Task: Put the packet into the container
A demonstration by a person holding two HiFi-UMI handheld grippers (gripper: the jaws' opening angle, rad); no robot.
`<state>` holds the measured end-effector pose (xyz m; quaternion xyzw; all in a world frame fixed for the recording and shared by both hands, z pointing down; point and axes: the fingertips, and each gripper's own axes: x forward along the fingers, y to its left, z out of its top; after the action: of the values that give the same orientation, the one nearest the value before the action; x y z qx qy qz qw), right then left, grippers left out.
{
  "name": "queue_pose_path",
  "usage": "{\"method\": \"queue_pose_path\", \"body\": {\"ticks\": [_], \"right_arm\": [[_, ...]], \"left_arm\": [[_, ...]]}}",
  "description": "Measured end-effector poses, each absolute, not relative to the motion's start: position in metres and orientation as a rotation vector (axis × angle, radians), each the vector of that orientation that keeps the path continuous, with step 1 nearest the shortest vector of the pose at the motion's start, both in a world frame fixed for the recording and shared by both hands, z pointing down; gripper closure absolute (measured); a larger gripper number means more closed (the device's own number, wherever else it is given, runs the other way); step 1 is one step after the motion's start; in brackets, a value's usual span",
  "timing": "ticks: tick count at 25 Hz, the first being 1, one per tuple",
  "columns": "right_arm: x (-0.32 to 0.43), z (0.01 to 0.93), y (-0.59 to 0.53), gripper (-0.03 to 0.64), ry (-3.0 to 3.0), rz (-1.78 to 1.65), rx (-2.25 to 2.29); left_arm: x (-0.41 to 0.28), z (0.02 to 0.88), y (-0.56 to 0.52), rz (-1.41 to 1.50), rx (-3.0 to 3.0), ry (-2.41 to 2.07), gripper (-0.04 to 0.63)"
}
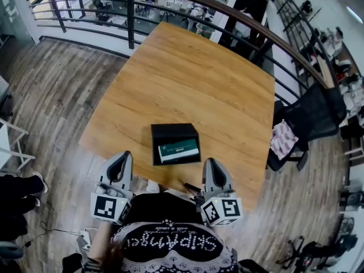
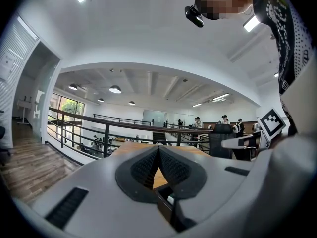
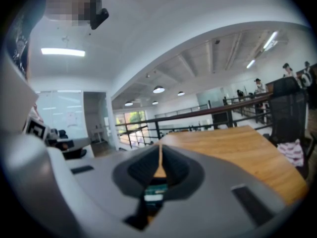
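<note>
Fingers [image 2: 143, 167] of the left gripper [image 1: 121, 157] pressed together on nothing, right gripper [image 1: 212, 162] likewise closed and empty, flat green-and-white packet [image 1: 178, 150] lay inside the open black container [image 1: 170, 132], near the tabletop's [image 1: 187, 78] front edge

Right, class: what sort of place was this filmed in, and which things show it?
Probably an open-plan office mezzanine: a wooden table stands by a curved railing, desks show on the floor below, and a black office chair sits alongside.

A wooden surface [image 1: 187, 78] stands on plank flooring [image 1: 51, 95]. Beyond it curves a dark railing [image 1: 131, 16]; beside its right edge sits a black office chair [image 1: 313, 115].
</note>
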<state>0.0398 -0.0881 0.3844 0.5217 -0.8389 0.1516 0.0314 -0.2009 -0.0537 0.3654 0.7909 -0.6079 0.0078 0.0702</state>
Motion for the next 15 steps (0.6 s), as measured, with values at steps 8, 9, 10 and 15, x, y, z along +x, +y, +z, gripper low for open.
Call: {"method": "queue_pose_path", "body": {"ticks": [8, 9, 10, 15], "right_arm": [[0.0437, 0.3905, -0.0858, 0.578, -2.562, 0.483, 1.605], [0.0431, 0.3906, -0.0857, 0.578, -2.560, 0.480, 1.603], [0.0425, 0.3905, -0.0859, 0.580, -2.557, 0.476, 1.601], [0.0403, 0.3929, -0.0854, 0.581, -2.551, 0.468, 1.580]], "left_arm": [[-0.1932, 0.3672, -0.0559, 0.035, 2.396, -1.805, 0.565], [-0.1934, 0.3669, -0.0563, 0.038, 2.398, -1.804, 0.565], [-0.1934, 0.3662, -0.0571, 0.037, 2.399, -1.804, 0.565], [-0.1913, 0.3651, -0.0584, 0.036, 2.402, -1.796, 0.565]]}}
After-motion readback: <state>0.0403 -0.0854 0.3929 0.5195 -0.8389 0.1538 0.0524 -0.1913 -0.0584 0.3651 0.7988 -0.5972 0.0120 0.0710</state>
